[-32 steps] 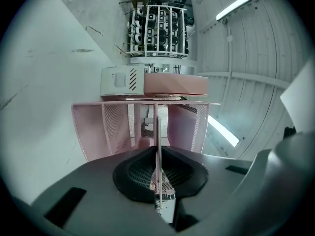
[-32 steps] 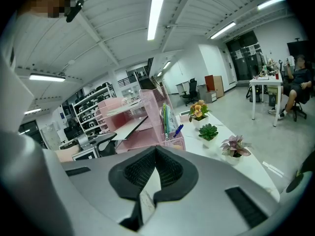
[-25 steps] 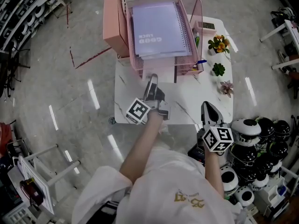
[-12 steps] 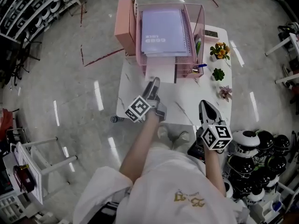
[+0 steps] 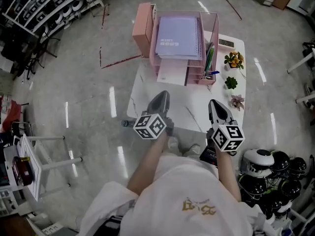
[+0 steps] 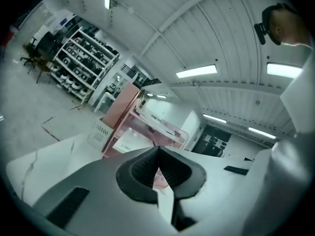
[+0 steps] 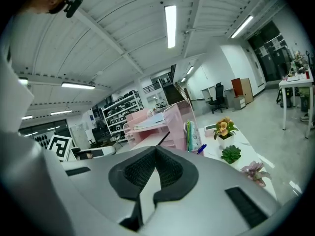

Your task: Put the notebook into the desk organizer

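Both two-jaw tongs hover low over the near edge of the table, each with its marker cube toward the person. The left gripper (image 5: 162, 95) has its grey jaws brought together tip to tip with nothing between the dark ribbed pads, as its own view (image 6: 157, 150) shows. The right gripper (image 5: 215, 103) is likewise closed and empty in its own view (image 7: 156, 149). Beneath and ahead of them lies the white marble-patterned table top (image 5: 194, 113), bare across its near half. Along its right side stand three small potted plants (image 5: 231, 82) in a row. Further back sits the pink mesh-and-clear-walled desk organizer (image 5: 199, 71), with a few pens (image 5: 209, 58) upright in its right-hand slot and a pink box (image 5: 142, 27) touching its left side. The lilac spiral-bound notebook (image 5: 178, 37) lies flat in the organizer's top tray, square to its walls, with no edge hanging over that I can make out. Both tongs are well apart from it. Judging by this, the task looks finished: the notebook is in place and released, and nothing remains beyond drawing the hands away.
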### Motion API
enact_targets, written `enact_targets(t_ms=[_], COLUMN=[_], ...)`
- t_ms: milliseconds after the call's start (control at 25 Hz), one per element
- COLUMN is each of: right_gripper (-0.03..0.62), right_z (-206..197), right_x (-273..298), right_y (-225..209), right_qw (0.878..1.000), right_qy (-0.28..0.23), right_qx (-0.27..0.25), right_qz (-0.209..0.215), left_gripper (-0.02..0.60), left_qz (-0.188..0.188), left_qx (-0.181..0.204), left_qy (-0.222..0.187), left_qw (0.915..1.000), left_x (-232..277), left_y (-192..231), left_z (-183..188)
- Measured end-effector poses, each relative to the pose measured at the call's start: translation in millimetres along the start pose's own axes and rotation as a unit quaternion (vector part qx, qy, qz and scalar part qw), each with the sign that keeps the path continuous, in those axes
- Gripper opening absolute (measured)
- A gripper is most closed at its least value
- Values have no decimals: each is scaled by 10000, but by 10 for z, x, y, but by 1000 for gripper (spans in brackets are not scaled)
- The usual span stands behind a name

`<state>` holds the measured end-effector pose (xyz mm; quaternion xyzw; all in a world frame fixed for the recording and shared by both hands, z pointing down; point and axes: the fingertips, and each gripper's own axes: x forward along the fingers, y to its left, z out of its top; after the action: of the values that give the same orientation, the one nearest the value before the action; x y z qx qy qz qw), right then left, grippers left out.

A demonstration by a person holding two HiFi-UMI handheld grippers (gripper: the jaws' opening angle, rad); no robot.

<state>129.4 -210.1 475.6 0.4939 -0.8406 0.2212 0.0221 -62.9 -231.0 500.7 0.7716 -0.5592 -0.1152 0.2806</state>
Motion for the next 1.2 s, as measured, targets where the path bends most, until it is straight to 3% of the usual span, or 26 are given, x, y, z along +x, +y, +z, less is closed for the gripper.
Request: enact_targets(t_ms=[240,480,1200], right_gripper=[12,12,12], right_z=[60,87,39], right_x=[58,76,-82], right_y=[116,164,240], right_qw=[9996,9992,9991], right_qy=[-60,-70,-59], right_qx=[-148,-201,-285], right_qz=[243,329,303], left_gripper=[18,18,18], left_qz=[-338,-261,-298], left_qx=[132,424,194], left_qy=[-6,45,83], left_qw=[9993,9988,9993], left_x=[-65,-152,-298], left_y=[-249,-276,-280], left_z=[174,196,114])
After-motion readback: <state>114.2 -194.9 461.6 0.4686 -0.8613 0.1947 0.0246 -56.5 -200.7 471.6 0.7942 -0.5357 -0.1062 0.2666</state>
